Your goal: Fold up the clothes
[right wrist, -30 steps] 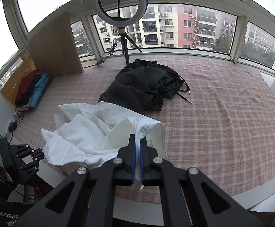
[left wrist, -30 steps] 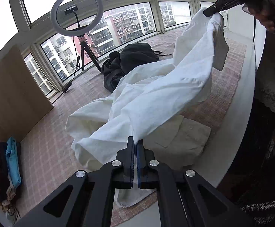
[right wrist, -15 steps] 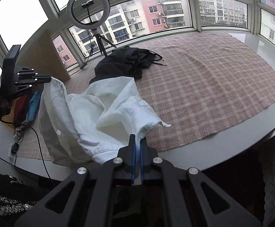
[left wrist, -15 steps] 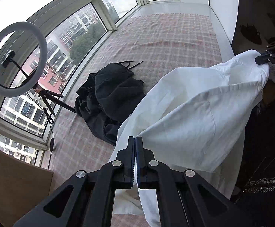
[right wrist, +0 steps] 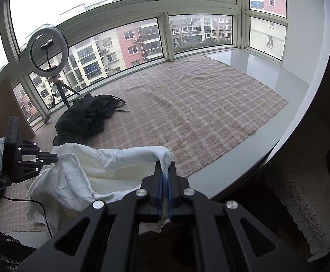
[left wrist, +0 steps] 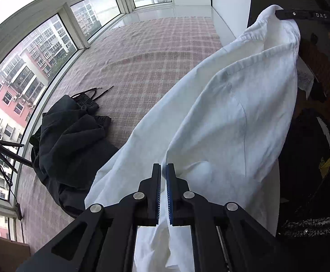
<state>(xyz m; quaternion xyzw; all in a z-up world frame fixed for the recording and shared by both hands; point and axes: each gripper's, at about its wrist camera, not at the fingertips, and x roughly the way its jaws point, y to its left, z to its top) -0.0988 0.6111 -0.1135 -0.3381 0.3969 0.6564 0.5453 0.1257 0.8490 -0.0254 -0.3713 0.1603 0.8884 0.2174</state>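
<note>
- Your left gripper (left wrist: 163,172) and right gripper (right wrist: 165,172) are each clenched on the white shirt (left wrist: 221,117)
- It hangs stretched between them, long axis gripper to gripper, above the near edge of the checked cloth (right wrist: 199,104)

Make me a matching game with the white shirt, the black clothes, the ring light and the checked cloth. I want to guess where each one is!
Things:
1. white shirt
2. black clothes
3. ring light
4. checked cloth

Places:
A. standing on a tripod by the window
B. spread flat over the platform
C. held up between the left gripper and the right gripper
D. lying in a heap on the cloth

Pairs: 1-C, 2-D, 3-A, 4-B
</note>
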